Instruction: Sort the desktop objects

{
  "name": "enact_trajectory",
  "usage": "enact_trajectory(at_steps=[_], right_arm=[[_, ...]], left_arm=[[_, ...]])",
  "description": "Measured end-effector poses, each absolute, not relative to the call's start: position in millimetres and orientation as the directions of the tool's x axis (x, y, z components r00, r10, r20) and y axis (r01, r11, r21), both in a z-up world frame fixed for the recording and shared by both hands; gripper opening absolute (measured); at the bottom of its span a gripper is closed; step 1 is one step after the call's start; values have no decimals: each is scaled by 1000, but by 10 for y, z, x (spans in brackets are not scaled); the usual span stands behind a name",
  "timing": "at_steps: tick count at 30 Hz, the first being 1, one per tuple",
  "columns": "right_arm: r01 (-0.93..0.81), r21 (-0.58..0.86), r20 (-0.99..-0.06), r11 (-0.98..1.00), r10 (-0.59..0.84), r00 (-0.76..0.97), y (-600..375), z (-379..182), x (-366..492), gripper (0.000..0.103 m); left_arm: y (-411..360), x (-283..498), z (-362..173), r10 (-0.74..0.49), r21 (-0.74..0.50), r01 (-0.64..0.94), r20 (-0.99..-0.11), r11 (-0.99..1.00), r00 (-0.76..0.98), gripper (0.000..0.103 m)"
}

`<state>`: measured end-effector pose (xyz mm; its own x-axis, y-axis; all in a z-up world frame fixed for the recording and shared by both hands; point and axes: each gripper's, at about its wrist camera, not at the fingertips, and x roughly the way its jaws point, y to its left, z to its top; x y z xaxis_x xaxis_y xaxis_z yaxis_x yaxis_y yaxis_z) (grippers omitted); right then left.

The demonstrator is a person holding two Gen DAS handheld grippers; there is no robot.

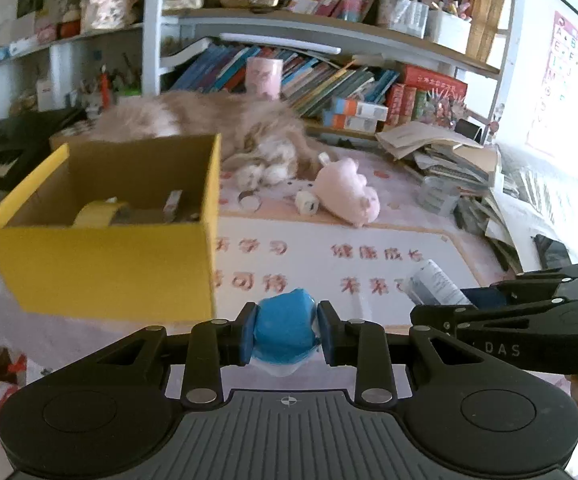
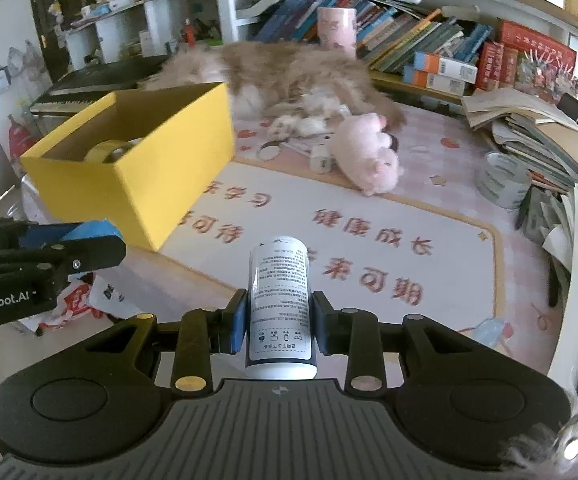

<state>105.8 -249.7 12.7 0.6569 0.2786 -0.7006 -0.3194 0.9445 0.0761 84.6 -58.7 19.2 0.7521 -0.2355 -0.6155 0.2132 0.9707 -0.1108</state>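
Where books crowd shelves (image 1: 329, 80), pink desk mat (image 2: 469, 248).

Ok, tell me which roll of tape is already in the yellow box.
The yellowish tape roll, inside the yellow box. The grey roll sits by the book pile at the right, and the small ring lies on the mat near the cat.

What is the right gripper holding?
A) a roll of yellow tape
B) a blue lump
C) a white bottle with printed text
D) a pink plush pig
C: in the right wrist view the right gripper is shut on the white bottle, its two pads pressing the bottle's sides.
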Motion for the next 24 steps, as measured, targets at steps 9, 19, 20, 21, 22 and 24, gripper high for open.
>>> enact_trajectory(at_steps=[9,19,20,21,22,24], right_arm=[[-367,54,-695,929,299,654,-2039,138,721,30],[-439,39,-692,898,341,636,-1596,129,458,30],[-446,39,-690,894,347,635,-1560,131,440,30],[-453,39,-689,891,352,634,-1524,132,420,30],[-460,40,-688,887,358,632,-1490,132,403,30],[-472,43,-686,881,369,627,-1419,134,372,30]], left_arm=[[-156,525,203,-222,-129,181,-605,975,765,30],[194,235,190,-199,-131,150,-607,980,770,30],[225,207,190,-195,-129,146,-606,981,771,30],[258,179,192,-189,-127,140,-605,982,774,30],[288,155,195,-184,-125,136,-604,983,776,30],[334,111,195,-174,-121,126,-603,985,778,30]])
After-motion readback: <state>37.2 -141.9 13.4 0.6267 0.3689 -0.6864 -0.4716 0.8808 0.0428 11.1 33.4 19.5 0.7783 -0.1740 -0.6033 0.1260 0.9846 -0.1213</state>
